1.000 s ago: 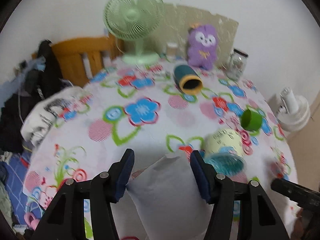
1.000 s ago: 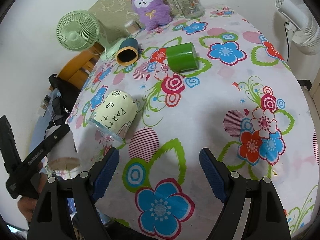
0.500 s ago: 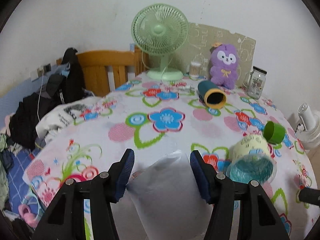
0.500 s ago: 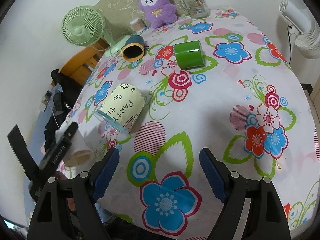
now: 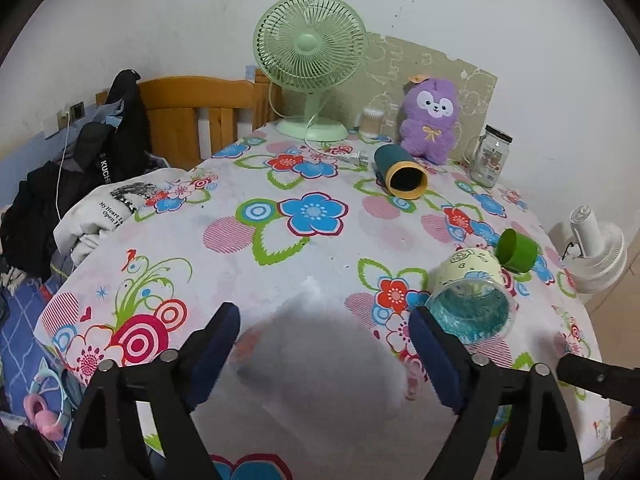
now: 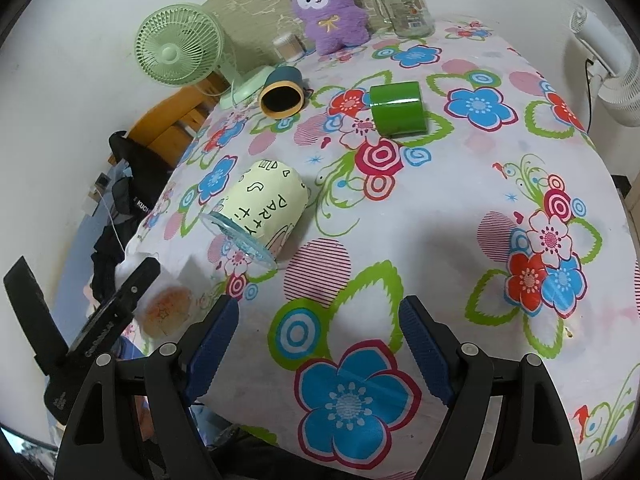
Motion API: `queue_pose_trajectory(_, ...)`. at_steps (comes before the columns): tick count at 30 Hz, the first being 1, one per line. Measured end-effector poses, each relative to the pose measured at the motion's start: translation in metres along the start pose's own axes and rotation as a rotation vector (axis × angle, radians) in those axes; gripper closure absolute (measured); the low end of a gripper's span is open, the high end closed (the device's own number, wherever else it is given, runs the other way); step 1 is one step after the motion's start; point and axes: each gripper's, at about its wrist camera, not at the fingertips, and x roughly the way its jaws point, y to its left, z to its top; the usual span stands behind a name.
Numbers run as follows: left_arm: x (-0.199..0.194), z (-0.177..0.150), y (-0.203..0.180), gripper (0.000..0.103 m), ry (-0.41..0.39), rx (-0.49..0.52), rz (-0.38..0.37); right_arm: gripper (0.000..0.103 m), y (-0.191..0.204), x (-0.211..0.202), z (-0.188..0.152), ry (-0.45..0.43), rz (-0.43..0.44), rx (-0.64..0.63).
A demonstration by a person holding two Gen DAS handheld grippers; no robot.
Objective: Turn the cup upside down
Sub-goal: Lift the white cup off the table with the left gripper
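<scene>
The left hand-held gripper (image 5: 324, 340) stands wide, its blue pads (image 5: 218, 340) on either side of a white paper cup (image 5: 320, 344). A thin gap seems to show at each pad, though the cup is blurred. Its narrow end points away towards 12 o'clock. In the right view the cup (image 6: 172, 300) is at the bench (image 6: 400, 208) edge, turning a round orange-tinged face to the camera. I cannot tell whether it rests on the cloth.

The right hand-held gripper (image 6: 320, 344) is spread open with nothing between its fingers, above the near edge of the bench.

From the left hand-held gripper, a pale yellow cup (image 5: 468, 292) lies on its side at 2 o'clock, just beside the right pad, with its clear-rimmed mouth facing the camera and nothing inside. Just past it, a green cup (image 5: 518, 250) lies on its side. At 12 to 1 o'clock, well apart, a teal cup (image 5: 400, 174) with a yellow rim lies on its side, its inside dark. Behind it at the back stand a purple plush (image 5: 430, 120), a lidded glass jar (image 5: 488, 158) that looks empty, a small tub of swabs (image 5: 370, 122) and a green fan (image 5: 310, 44).
</scene>
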Motion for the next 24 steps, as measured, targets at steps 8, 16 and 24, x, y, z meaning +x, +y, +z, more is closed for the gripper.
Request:
queue_pose_trajectory(8, -0.007, 0.004, 0.001, 0.007, 0.005, -0.004, -0.015, 0.019, 0.006, 0.0, 0.0, 0.0, 0.005, -0.014)
queue_pose_trajectory(16, 0.009, 0.008, 0.034, 0.007, 0.149, -0.187, -0.074, 0.019, 0.007, 0.002, 0.0, 0.008, -0.002, -0.02)
queue_pose_trajectory(24, 0.025, 0.007, 0.083, 0.004, 0.294, -0.565, -0.137, 0.019, 0.012, 0.016, 0.0, 0.042, 0.004, -0.037)
